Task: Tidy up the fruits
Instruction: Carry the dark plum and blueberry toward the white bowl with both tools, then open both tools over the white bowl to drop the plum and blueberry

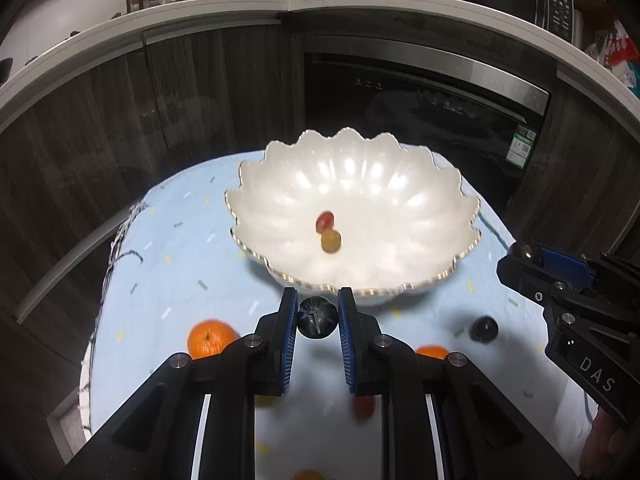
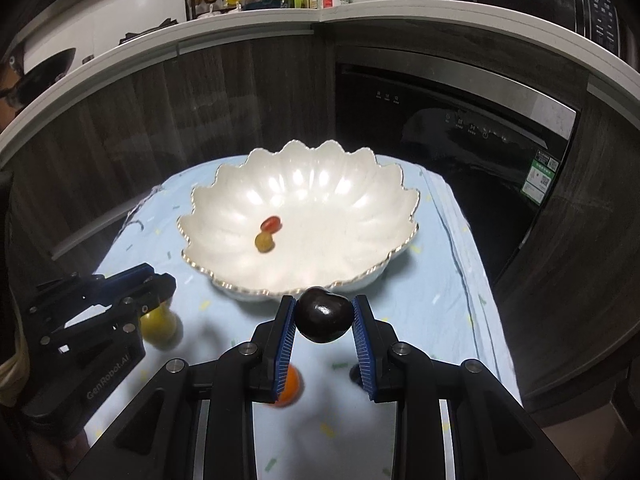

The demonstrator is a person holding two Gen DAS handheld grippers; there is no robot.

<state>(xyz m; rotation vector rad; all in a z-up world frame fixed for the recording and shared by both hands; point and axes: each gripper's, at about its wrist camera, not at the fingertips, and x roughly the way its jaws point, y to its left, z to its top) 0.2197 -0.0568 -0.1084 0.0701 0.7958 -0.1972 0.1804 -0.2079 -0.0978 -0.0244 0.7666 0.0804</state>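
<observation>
Left wrist view: left gripper (image 1: pixel 318 312) pinches a dark grape (image 1: pixel 317 317) (right gripper (image 2: pixel 324 314) clamps a dark cherry (image 2: pixel 323 315)).

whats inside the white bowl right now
Two small fruits lie touching near the middle of the white scalloped bowl: a red one and a yellowish-green one. The rest of its inside looks bare; only its near rim is partly hidden by the held dark fruit.

Dim fisheye frames, glare, blur
</observation>
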